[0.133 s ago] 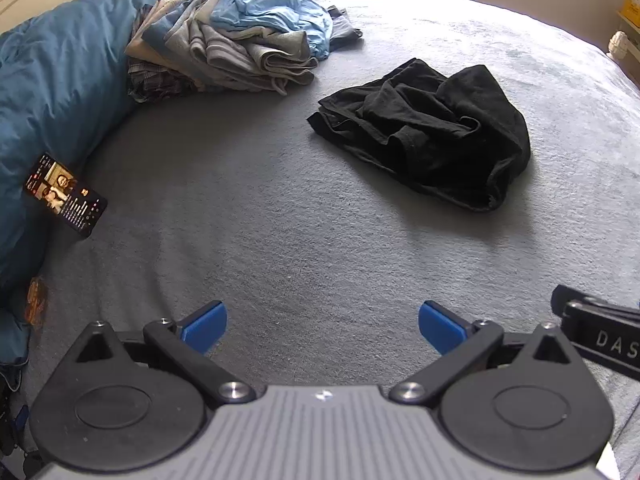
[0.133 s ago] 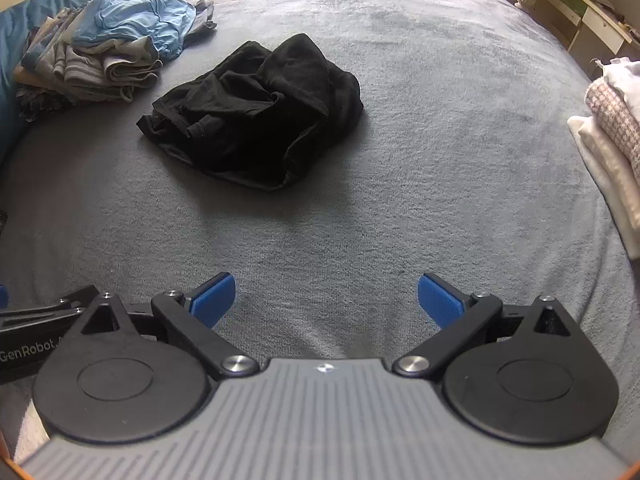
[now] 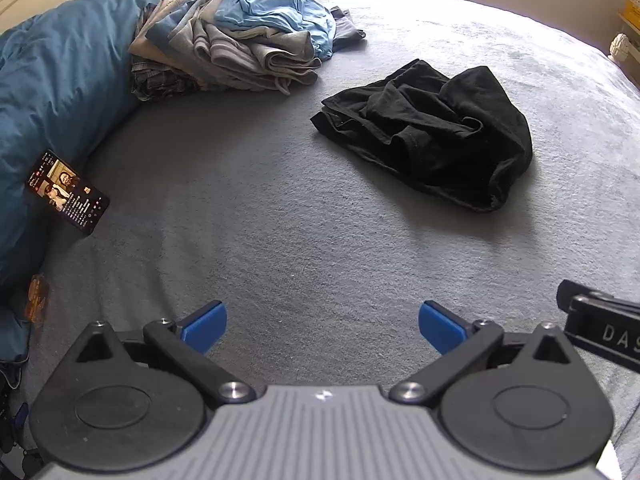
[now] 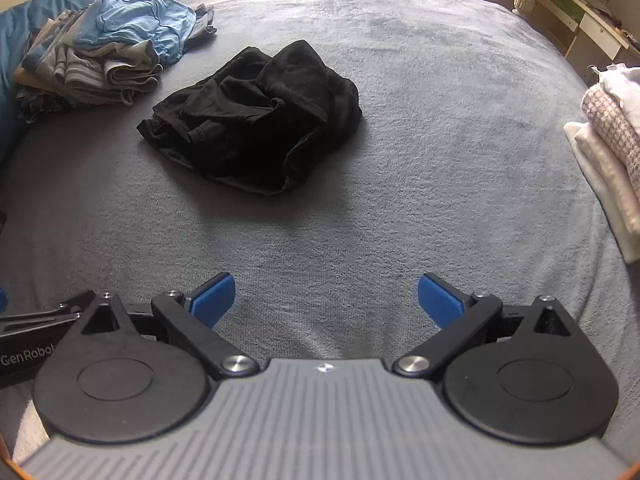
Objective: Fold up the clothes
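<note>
**Both grippers empty above the bed, black garment ahead**

Left gripper [image 3: 322, 326]: blue fingers [image 3: 204, 326] spread wide, nothing between them, only grey bed cover [image 3: 280, 248] below. Right gripper [image 4: 326, 300]: fingers [image 4: 440, 300] likewise wide and empty, side by side with the left one.

Black garment [image 3: 432, 136] lies crumpled on the bed, well ahead of both grippers, touched by neither. Beyond it to the left, a loose pile of clothes [image 3: 244, 40], grey and light blue, rests against a blue duvet [image 3: 60, 80]. A phone [image 3: 68, 192] with lit screen leans on the duvet's edge. At the right edge of the bed, a stack of folded pale fabrics [image 4: 608, 144].
</note>
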